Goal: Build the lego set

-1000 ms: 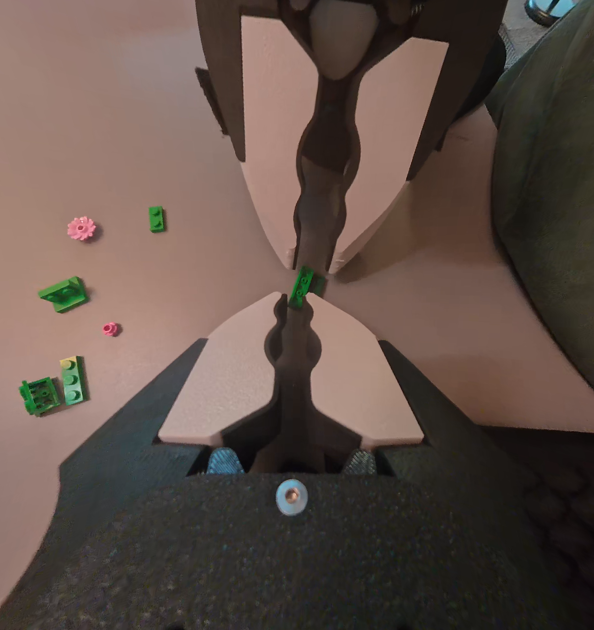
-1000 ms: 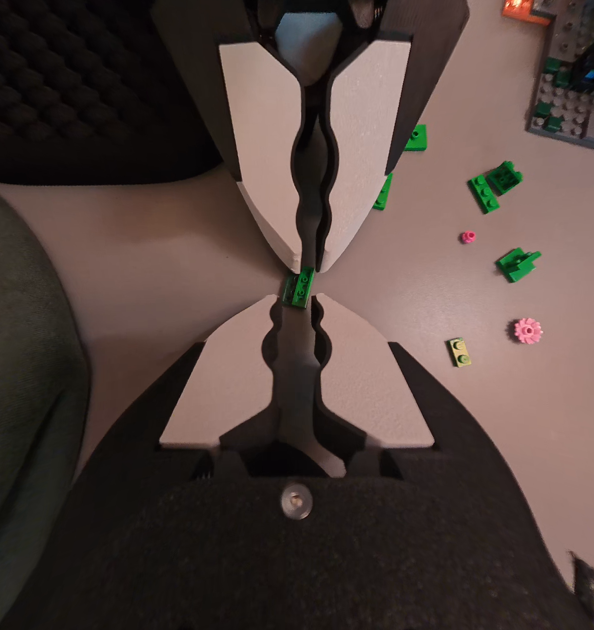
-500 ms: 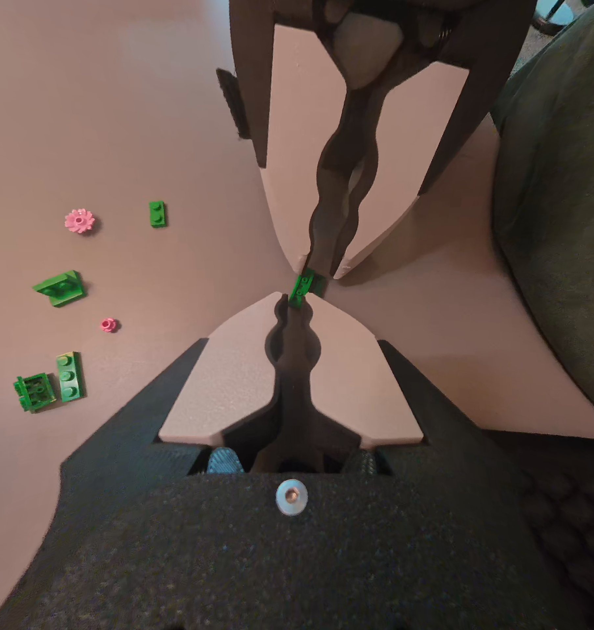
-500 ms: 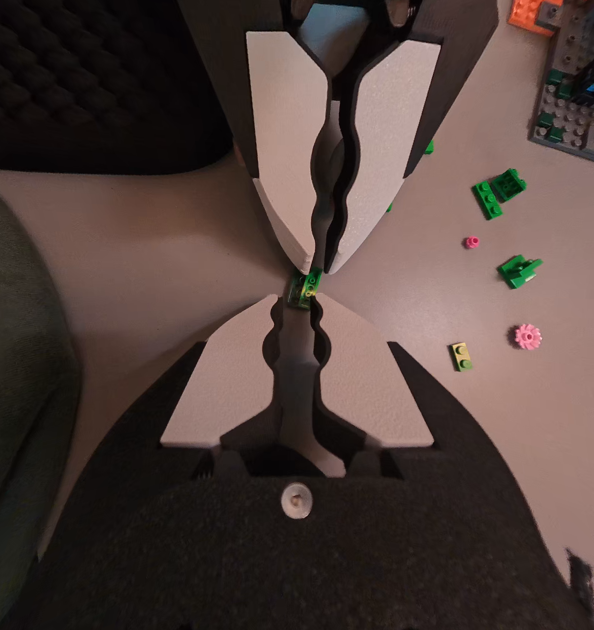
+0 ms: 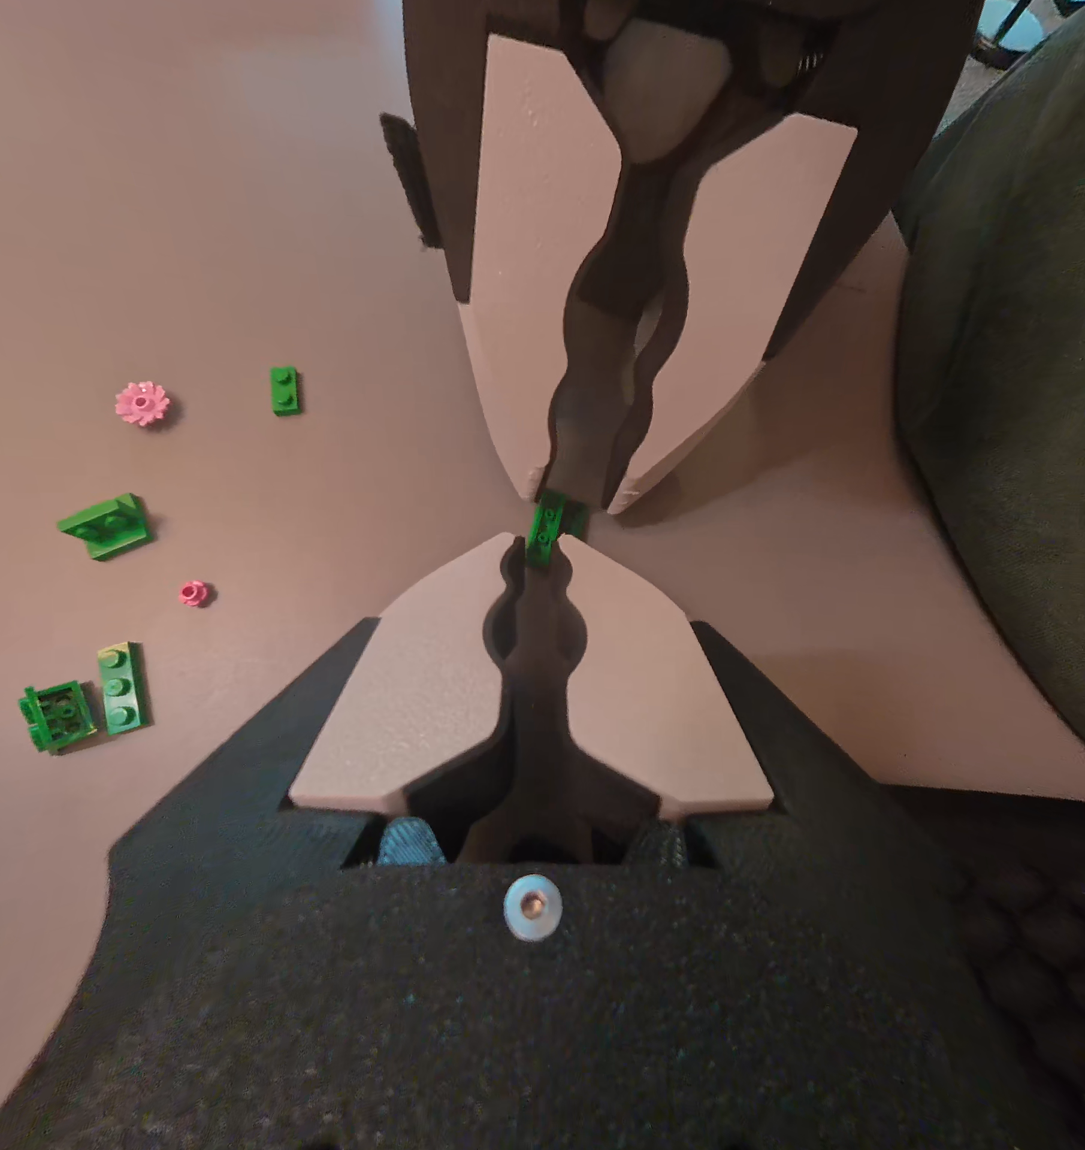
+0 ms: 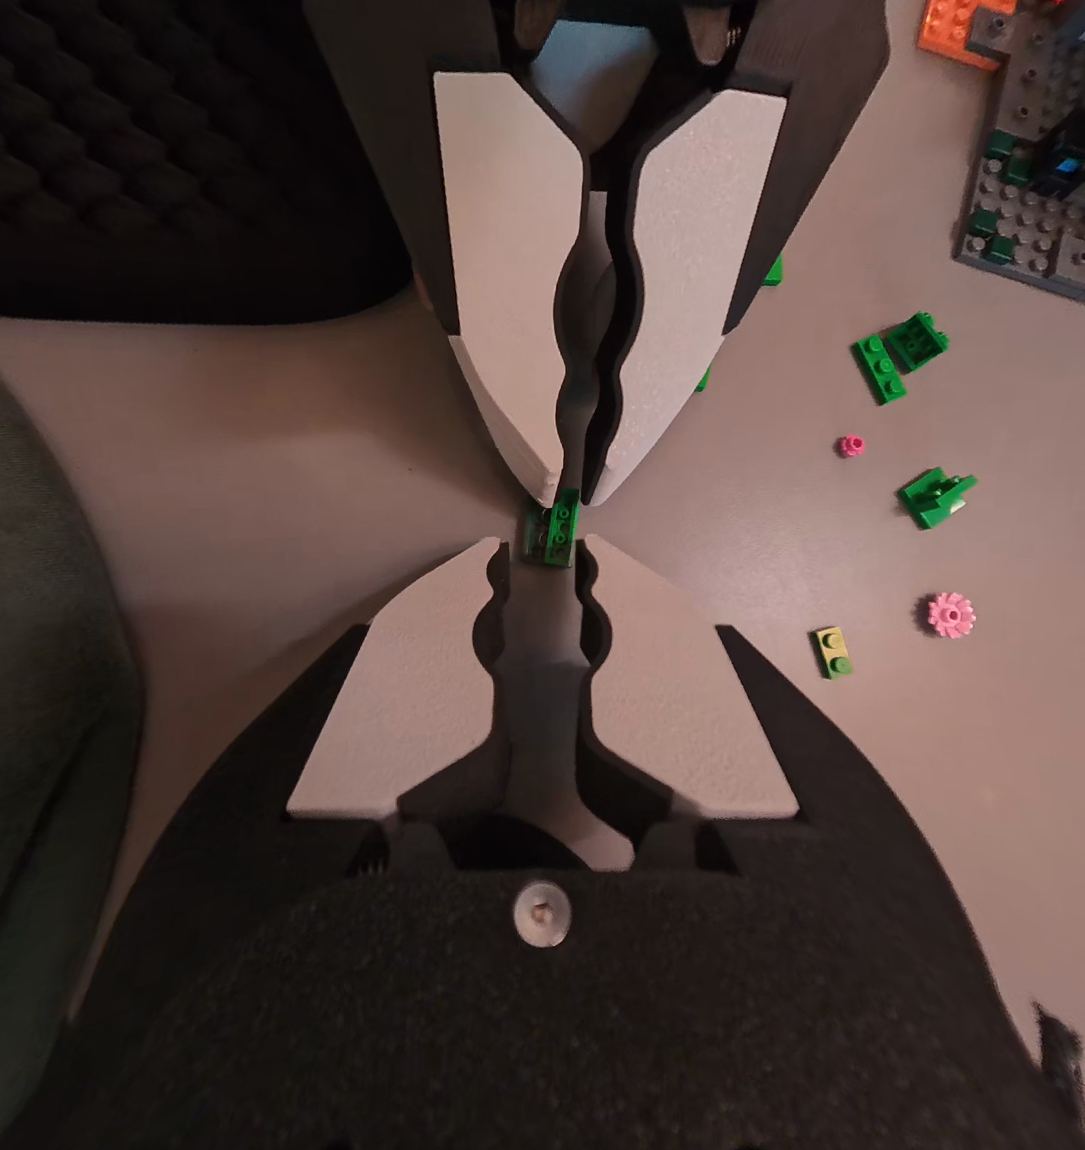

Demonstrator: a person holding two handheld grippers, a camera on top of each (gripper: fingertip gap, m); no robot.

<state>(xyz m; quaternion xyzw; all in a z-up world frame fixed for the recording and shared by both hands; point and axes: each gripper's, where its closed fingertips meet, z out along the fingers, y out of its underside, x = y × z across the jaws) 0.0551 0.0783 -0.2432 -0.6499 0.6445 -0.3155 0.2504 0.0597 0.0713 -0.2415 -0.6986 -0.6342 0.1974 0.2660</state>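
Observation:
My left gripper (image 5: 540,542) is shut on a small green plate (image 5: 546,526), held on edge above the table. My right gripper (image 6: 543,547) faces it tip to tip and is shut on a second, darker green piece (image 6: 536,535) pressed against that plate (image 6: 563,526). In the left wrist view the right gripper (image 5: 574,498) comes down from the top. In the right wrist view the left gripper (image 6: 572,496) does the same. How the two pieces join is hidden between the fingertips.
Loose parts lie to one side: a pink flower (image 5: 143,403), a green 1x2 plate (image 5: 286,391), a green bracket (image 5: 104,526), a pink stud (image 5: 194,593), a green long plate (image 5: 122,687). A grey baseplate build (image 6: 1050,186) is far right. A dark green cushion (image 5: 1025,435) and black foam pad (image 6: 122,155) border the table.
The two grippers stay tip to tip on the green pieces. The right gripper has shifted and tilted a little against the left one. The loose parts have not moved.

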